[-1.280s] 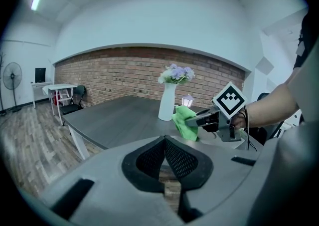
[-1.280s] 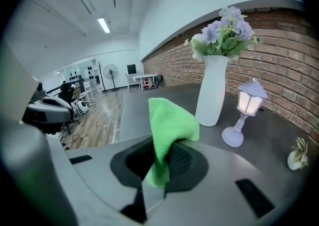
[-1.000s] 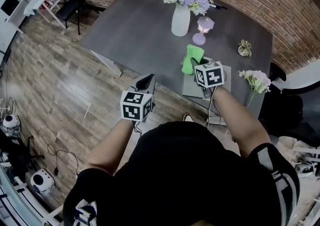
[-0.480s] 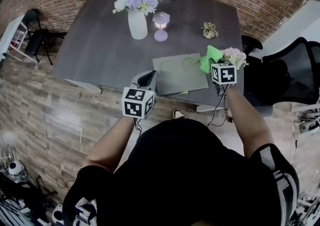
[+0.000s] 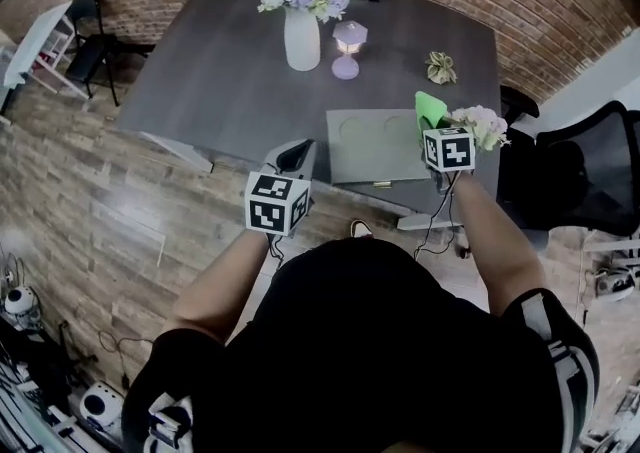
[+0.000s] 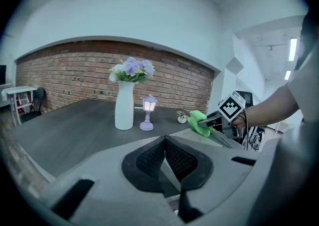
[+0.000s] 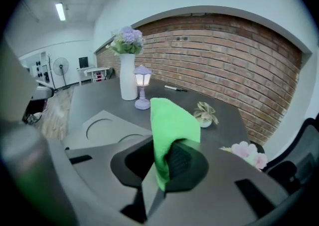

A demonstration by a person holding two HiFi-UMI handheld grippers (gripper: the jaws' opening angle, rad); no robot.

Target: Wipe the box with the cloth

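Two grippers are up near the dark table [image 5: 220, 61]. The right gripper [image 7: 167, 167] is squeezed shut on the green cloth [image 7: 169, 120], which sticks up past its jaws, and the flat grey box [image 5: 375, 146] lies just below it to the left. The left gripper [image 6: 167, 145] has its jaws pressed together with nothing between them, and the box is ahead to its right.

Your head camera looks steeply down on the bench [image 5: 230, 61] from above you. The cameras on your left gripper [image 5: 292, 154] and right gripper [image 5: 432, 119] sit low and near, looking across it. All three see the vase [image 5: 302, 39] and lamp [image 5: 346, 49].
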